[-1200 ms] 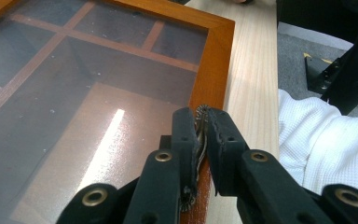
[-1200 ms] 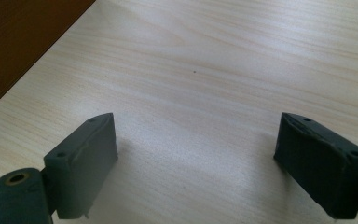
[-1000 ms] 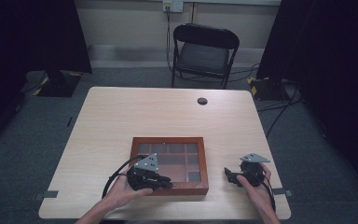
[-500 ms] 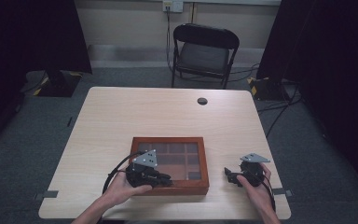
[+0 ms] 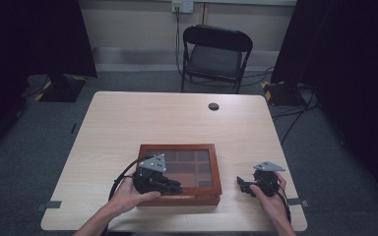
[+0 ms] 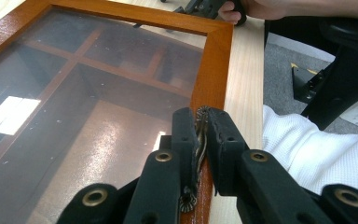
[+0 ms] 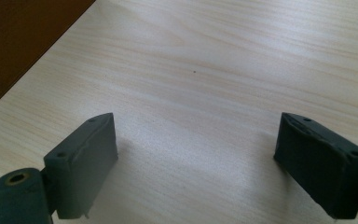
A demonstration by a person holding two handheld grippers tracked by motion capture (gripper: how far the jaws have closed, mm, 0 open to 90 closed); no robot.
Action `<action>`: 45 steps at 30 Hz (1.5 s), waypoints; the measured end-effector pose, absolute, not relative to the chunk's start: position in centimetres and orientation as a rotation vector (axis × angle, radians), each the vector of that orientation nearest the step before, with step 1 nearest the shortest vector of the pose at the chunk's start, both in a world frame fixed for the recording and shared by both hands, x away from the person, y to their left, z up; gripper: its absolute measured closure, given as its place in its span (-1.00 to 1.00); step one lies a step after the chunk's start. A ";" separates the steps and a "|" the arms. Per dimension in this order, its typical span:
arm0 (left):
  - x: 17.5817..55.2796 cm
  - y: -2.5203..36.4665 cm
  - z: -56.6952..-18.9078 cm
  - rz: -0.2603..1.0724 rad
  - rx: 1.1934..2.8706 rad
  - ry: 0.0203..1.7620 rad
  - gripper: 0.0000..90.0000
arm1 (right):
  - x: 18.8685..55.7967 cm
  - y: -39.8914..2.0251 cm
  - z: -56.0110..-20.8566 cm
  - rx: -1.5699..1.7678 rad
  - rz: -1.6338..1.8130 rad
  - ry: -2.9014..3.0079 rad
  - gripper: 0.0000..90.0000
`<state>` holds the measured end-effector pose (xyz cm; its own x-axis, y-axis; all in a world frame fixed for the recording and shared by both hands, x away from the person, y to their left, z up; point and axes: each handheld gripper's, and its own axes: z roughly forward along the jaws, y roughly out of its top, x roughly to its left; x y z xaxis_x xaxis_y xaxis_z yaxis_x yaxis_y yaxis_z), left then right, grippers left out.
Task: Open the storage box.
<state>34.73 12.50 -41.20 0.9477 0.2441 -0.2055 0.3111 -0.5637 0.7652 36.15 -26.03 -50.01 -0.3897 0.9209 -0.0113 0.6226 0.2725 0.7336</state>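
Note:
A reddish wooden box with a glass lid over several compartments lies near the table's front edge. My left gripper rests over its front left part. In the left gripper view the left gripper is shut on a small brass latch on the lid's front frame. My right gripper sits on the table to the right of the box, apart from it. In the right gripper view the right gripper is open over bare wood, with the box's side at the upper left.
The light wooden table has a small black round cap near its far edge. A black folding chair stands behind the table. Cables trail on the floor at the right. White clothing lies just off the front edge.

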 end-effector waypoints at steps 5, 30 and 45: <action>35.0 12.9 -40.6 -0.108 2.165 0.382 0.82 | 36.1 -26.0 -50.0 1.391 0.912 2.110 -0.73; 35.7 12.6 -38.7 -0.112 2.181 0.393 0.82 | 36.1 -26.0 -50.0 1.391 0.912 2.110 -0.73; 36.2 12.4 -37.6 -0.105 2.187 0.388 0.82 | 36.1 -26.0 -50.0 1.391 0.912 2.110 -0.73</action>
<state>36.16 12.41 -37.59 0.9475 0.2382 -0.2135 0.3134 -0.5583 0.7682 36.15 -26.03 -50.01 -0.3897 0.9209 -0.0113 0.6226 0.2725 0.7336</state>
